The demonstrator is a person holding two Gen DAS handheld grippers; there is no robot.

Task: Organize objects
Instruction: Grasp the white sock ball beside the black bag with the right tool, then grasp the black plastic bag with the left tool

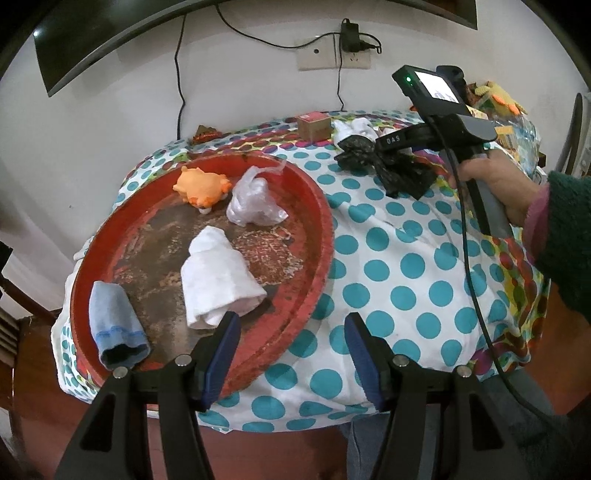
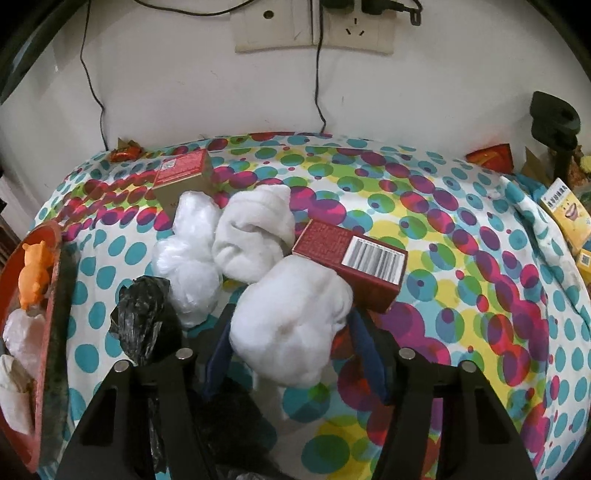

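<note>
My left gripper (image 1: 291,325) is open with nothing between its fingers, hovering over the near rim of a worn red tray (image 1: 321,236). In the tray lie an orange toy animal (image 1: 201,186), a crumpled clear plastic bag (image 1: 251,203), a rolled white cloth (image 1: 218,273) and a blue sock (image 1: 114,321). My right gripper (image 2: 291,325) is closed on a white cloth bundle (image 2: 291,317), its blue pads against both sides. Around the bundle lie a red barcode box (image 2: 354,258), another white cloth roll (image 2: 255,232), a white plastic bag (image 2: 188,258) and a black plastic bag (image 2: 144,317).
A brown box with a red top (image 2: 184,173) stands near the wall. Yellow boxes (image 2: 565,214) crowd the table's right end. The polka-dot tablecloth (image 1: 406,288) covers the table. Cables hang from a wall socket (image 2: 314,26). A hand (image 1: 495,184) grips the right tool.
</note>
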